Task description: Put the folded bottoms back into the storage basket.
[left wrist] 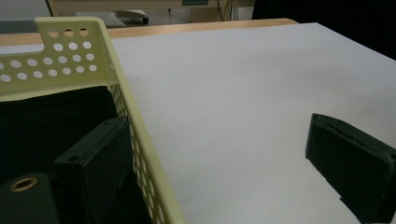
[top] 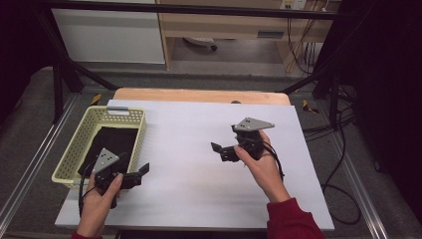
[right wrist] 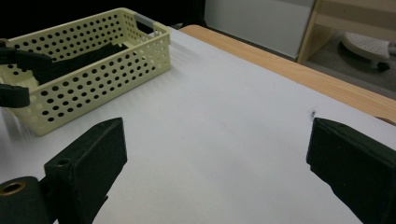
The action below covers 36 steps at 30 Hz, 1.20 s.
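From the high view, I see my left claw [top: 142,173] held low at the near left of the white table [top: 199,149], its jaws spread wide and holding nothing, just beside the near right corner of the pale yellow perforated basket [top: 74,149]. A black cloth [top: 117,142] lies inside that basket, covering its floor. My right claw [top: 219,151] hovers over the middle of the table, well apart from the basket, jaws also wide and empty, pointing left.

Along the left claw's own view, one jaw sits over the basket's interior above the black cloth [left wrist: 42,126] and the other over bare table, so the basket [left wrist: 135,154] wall runs between them; I cannot tell whether either jaw touches it.

Along the right claw's view, both jaws stand far apart over plain white table, with the basket [right wrist: 98,74] farther off at the left and the left claw [right wrist: 16,77] at its near corner.
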Each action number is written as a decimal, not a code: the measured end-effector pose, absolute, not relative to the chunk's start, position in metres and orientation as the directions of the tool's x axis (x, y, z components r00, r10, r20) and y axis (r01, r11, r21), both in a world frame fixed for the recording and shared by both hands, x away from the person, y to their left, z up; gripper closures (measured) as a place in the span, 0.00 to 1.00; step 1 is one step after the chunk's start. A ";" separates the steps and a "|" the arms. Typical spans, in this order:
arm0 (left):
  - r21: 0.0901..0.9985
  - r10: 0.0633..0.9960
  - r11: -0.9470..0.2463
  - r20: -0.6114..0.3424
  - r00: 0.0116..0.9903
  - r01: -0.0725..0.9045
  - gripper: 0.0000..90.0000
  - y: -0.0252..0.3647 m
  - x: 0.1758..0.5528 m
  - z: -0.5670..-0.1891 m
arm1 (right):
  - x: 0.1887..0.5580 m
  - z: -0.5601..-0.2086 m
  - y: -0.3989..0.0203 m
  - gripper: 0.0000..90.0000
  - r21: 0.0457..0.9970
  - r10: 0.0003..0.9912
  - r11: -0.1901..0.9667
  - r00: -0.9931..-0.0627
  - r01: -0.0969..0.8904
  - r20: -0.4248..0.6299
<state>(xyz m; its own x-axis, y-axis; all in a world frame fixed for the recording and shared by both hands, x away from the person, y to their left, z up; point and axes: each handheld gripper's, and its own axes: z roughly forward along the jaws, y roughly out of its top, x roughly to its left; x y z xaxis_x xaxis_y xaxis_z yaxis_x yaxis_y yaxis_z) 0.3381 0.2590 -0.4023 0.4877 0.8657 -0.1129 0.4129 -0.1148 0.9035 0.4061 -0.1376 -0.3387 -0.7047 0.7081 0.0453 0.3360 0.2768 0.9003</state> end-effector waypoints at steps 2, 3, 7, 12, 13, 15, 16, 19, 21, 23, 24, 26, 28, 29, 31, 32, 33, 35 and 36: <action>0.903 0.866 -0.112 -0.115 0.487 0.414 0.08 0.259 0.337 -0.405 | 0.403 -0.343 -0.150 0.06 0.907 0.718 0.255 -0.694 0.335 0.055; 0.903 0.865 -0.109 -0.119 0.487 0.415 0.08 0.259 0.337 -0.406 | 0.401 -0.345 -0.156 0.06 0.910 0.725 0.246 -0.687 0.334 0.056; 0.906 0.864 -0.111 -0.116 0.491 0.409 0.08 0.260 0.336 -0.408 | 0.394 -0.354 -0.177 0.06 0.914 0.749 0.211 -0.658 0.347 0.077; 0.912 0.861 -0.103 -0.119 0.495 0.398 0.08 0.261 0.336 -0.409 | 0.385 -0.367 -0.198 0.05 0.918 0.770 0.200 -0.634 0.343 0.069; 0.912 0.860 -0.103 -0.119 0.496 0.397 0.08 0.261 0.336 -0.409 | 0.383 -0.369 -0.201 0.05 0.918 0.773 0.203 -0.632 0.340 0.063; 0.912 0.861 -0.102 -0.120 0.495 0.397 0.08 0.261 0.336 -0.409 | 0.378 -0.374 -0.208 0.05 0.922 0.780 0.197 -0.623 0.334 0.059; 0.912 0.861 -0.102 -0.120 0.495 0.398 0.08 0.261 0.336 -0.409 | 0.377 -0.375 -0.210 0.05 0.922 0.784 0.192 -0.618 0.335 0.061; 0.912 0.861 -0.101 -0.121 0.494 0.398 0.08 0.261 0.336 -0.409 | 0.372 -0.380 -0.221 0.05 0.923 0.799 0.178 -0.598 0.342 0.068; 0.912 0.860 -0.098 -0.124 0.495 0.398 0.08 0.262 0.336 -0.409 | 0.369 -0.382 -0.226 0.05 0.922 0.803 0.172 -0.592 0.348 0.073; 0.912 0.861 -0.096 -0.125 0.493 0.399 0.08 0.262 0.336 -0.409 | 0.366 -0.385 -0.233 0.05 0.921 0.811 0.167 -0.580 0.353 0.075; 0.912 0.861 -0.098 -0.123 0.494 0.399 0.08 0.262 0.336 -0.409 | 0.365 -0.387 -0.235 0.05 0.919 0.813 0.164 -0.577 0.358 0.080; 0.912 0.862 -0.096 -0.125 0.492 0.400 0.08 0.262 0.336 -0.409 | 0.363 -0.390 -0.239 0.05 0.918 0.818 0.160 -0.569 0.362 0.082; 0.912 0.862 -0.096 -0.125 0.492 0.400 0.08 0.262 0.336 -0.409 | 0.361 -0.393 -0.243 0.05 0.916 0.820 0.155 -0.565 0.369 0.089; 0.912 0.862 -0.095 -0.126 0.492 0.399 0.08 0.262 0.336 -0.408 | 0.360 -0.395 -0.245 0.05 0.914 0.821 0.155 -0.564 0.374 0.091; 0.913 0.863 -0.094 -0.124 0.490 0.397 0.08 0.263 0.336 -0.408 | 0.358 -0.399 -0.248 0.05 0.911 0.823 0.154 -0.560 0.383 0.096; 0.913 0.863 -0.093 -0.125 0.490 0.396 0.08 0.264 0.336 -0.407 | 0.357 -0.401 -0.249 0.05 0.909 0.824 0.155 -0.558 0.386 0.097; 0.913 0.864 -0.088 -0.129 0.487 0.397 0.08 0.264 0.335 -0.407 | 0.356 -0.402 -0.250 0.05 0.908 0.825 0.156 -0.557 0.388 0.096; 0.914 0.865 -0.087 -0.128 0.486 0.396 0.08 0.266 0.336 -0.407 | 0.354 -0.405 -0.252 0.05 0.906 0.828 0.157 -0.553 0.392 0.095; 0.914 0.865 -0.084 -0.130 0.484 0.397 0.08 0.267 0.335 -0.407 | 0.353 -0.406 -0.253 0.05 0.906 0.829 0.158 -0.552 0.392 0.094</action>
<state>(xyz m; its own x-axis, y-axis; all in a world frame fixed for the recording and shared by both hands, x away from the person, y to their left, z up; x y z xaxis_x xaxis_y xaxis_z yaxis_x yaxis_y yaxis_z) 0.3355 0.2665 -0.4065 0.4836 0.8655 -0.1304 0.3966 -0.0839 0.9142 0.3530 -0.2533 -0.4063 -0.5517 0.8287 0.0945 0.3922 0.1578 0.9062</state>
